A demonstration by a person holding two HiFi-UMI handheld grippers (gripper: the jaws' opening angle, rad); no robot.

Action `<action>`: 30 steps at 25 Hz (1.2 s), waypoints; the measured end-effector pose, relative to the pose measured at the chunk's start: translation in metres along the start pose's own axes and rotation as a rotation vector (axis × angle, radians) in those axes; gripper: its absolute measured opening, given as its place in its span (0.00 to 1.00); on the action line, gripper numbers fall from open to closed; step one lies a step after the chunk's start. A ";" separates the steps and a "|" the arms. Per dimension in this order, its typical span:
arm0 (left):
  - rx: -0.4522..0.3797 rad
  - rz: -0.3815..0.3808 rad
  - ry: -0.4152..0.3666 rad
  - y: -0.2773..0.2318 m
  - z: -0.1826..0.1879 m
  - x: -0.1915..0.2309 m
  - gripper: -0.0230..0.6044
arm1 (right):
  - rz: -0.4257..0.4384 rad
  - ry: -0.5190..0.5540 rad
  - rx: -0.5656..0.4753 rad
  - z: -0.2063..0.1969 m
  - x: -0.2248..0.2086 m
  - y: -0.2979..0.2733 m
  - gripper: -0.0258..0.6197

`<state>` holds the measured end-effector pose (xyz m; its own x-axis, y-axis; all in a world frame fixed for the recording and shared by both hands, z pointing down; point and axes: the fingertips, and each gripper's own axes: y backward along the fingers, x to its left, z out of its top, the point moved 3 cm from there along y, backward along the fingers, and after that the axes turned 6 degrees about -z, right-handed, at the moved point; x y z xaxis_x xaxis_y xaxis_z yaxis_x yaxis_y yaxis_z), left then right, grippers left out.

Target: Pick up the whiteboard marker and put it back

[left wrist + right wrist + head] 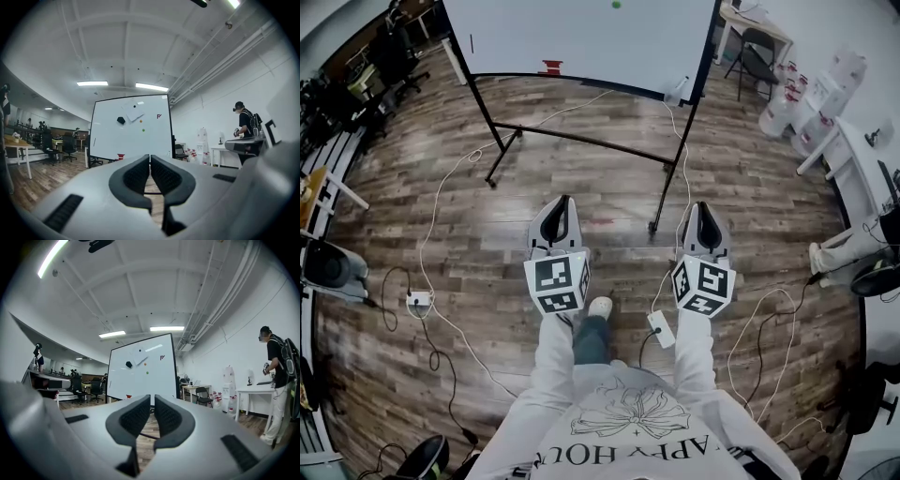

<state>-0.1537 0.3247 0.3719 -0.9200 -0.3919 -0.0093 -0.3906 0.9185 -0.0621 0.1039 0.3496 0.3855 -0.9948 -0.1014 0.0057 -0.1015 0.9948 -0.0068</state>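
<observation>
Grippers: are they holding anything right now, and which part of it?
Nothing is held. The left gripper and the right gripper both have their jaws closed together with nothing between them.

Bright, even light from ceiling strips (92, 83); faint shadows on wood floor (581, 178). Fisheye bends edges, corners black. Left gripper (150, 158) close-up soft.

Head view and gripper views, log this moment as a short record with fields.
Left gripper: jaws shut, nothing between them
Right gripper: jaws shut, nothing between them
Ahead: white whiteboard on black frame stand, beyond both grippers
On its ledge: small red object
Whiteboard marker: cannot pick it out
Floor: brown wood planks
</observation>
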 end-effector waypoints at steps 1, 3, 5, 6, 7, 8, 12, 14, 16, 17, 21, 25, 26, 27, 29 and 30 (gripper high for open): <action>-0.001 -0.004 0.000 -0.012 0.000 0.007 0.05 | -0.002 0.002 -0.003 0.001 0.004 -0.013 0.05; -0.005 -0.014 0.002 -0.038 0.002 0.020 0.05 | -0.005 0.006 -0.010 0.003 0.011 -0.039 0.06; -0.008 -0.028 0.003 -0.066 0.007 0.035 0.05 | -0.010 0.008 -0.016 0.008 0.019 -0.068 0.08; -0.010 -0.038 0.003 -0.081 0.009 0.041 0.05 | -0.016 0.009 -0.019 0.010 0.022 -0.083 0.09; -0.012 -0.049 0.002 -0.096 0.012 0.047 0.05 | -0.023 0.009 -0.022 0.013 0.024 -0.098 0.10; -0.014 -0.058 0.002 -0.111 0.014 0.053 0.05 | -0.031 0.008 -0.024 0.014 0.025 -0.112 0.10; -0.017 -0.089 -0.006 -0.163 0.019 0.076 0.05 | -0.055 -0.002 -0.022 0.014 0.034 -0.162 0.11; -0.020 -0.109 -0.009 -0.185 0.020 0.084 0.05 | -0.065 -0.002 -0.018 0.013 0.039 -0.182 0.11; -0.018 -0.123 -0.008 -0.203 0.019 0.093 0.05 | -0.070 -0.002 -0.008 0.010 0.043 -0.198 0.11; -0.014 -0.127 -0.004 -0.210 0.017 0.096 0.05 | -0.073 -0.001 -0.001 0.007 0.045 -0.205 0.12; 0.017 -0.142 0.013 -0.238 0.007 0.103 0.05 | -0.097 -0.002 0.027 -0.001 0.040 -0.229 0.12; 0.035 -0.146 0.016 -0.265 0.002 0.109 0.05 | -0.112 -0.010 0.041 -0.005 0.032 -0.258 0.13; 0.036 -0.145 0.015 -0.273 0.002 0.110 0.05 | -0.113 -0.012 0.043 -0.007 0.031 -0.266 0.13; 0.038 -0.144 0.014 -0.281 0.001 0.112 0.05 | -0.112 -0.012 0.044 -0.008 0.030 -0.274 0.13; 0.039 -0.141 0.014 -0.298 0.000 0.115 0.05 | -0.106 -0.011 0.048 -0.010 0.028 -0.293 0.13; 0.040 -0.138 0.014 -0.308 -0.001 0.117 0.05 | -0.102 -0.010 0.051 -0.012 0.026 -0.303 0.13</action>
<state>-0.1408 -0.0043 0.3907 -0.8579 -0.5136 0.0158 -0.5124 0.8527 -0.1015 0.1084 0.0452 0.3997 -0.9793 -0.2024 -0.0015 -0.2020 0.9777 -0.0572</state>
